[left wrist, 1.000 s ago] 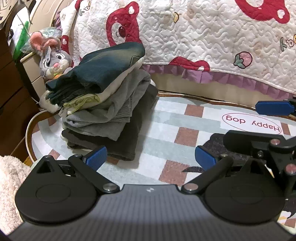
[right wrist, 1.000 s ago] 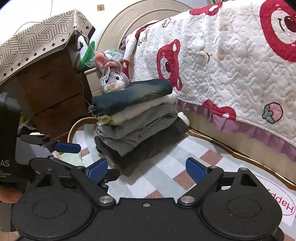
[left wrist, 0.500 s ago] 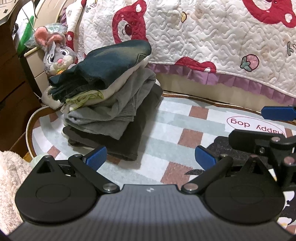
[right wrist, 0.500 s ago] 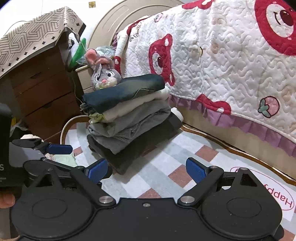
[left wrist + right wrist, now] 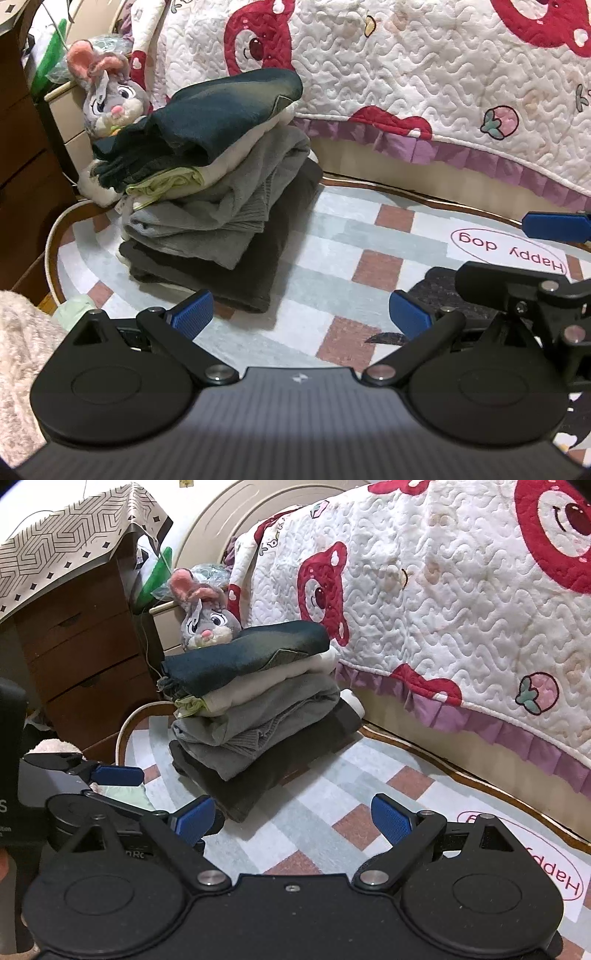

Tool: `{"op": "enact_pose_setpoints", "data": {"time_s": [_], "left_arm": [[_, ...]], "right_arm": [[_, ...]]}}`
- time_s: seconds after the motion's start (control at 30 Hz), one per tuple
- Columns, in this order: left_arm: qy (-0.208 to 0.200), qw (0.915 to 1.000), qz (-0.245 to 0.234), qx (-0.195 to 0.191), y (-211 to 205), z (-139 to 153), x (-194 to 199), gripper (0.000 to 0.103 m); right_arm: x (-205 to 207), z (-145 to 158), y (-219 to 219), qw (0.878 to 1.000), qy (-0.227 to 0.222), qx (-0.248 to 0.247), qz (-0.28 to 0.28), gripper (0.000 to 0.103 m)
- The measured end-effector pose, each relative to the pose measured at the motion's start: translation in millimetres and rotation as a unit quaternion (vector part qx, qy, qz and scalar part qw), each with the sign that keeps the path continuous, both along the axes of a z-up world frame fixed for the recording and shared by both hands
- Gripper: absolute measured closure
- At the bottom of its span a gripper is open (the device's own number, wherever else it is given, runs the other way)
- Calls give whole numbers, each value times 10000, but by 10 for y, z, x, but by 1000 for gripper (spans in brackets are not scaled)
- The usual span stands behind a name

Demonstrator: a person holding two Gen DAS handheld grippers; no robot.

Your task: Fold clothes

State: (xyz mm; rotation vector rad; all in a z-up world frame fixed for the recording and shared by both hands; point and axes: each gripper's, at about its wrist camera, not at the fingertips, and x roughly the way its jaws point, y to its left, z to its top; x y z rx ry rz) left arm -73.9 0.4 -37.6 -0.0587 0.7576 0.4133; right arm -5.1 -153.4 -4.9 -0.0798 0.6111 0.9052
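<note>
Rabbit toy half hidden behind clothes stack.

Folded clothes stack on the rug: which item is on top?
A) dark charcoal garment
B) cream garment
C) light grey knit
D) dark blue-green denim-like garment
D: the dark blue-green denim-like garment lies on top of the folded clothes stack, with the cream garment directly under it, then grey layers, and the dark charcoal garment at the bottom on the checked rug.
</note>
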Motion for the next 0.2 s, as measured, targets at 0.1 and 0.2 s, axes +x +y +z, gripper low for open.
{"op": "enact_pose_setpoints", "data": {"time_s": [0.1, 0.2], "left_arm": [[46, 10000, -37, 36, -1, -25, 6, 0], [85, 9999, -61, 53, 9, -48, 9, 0]], "right_arm": [[-12, -17, 6, 10000, 6, -45, 12, 9], [-7, -39, 18, 10000, 50, -81, 20, 9]]}}
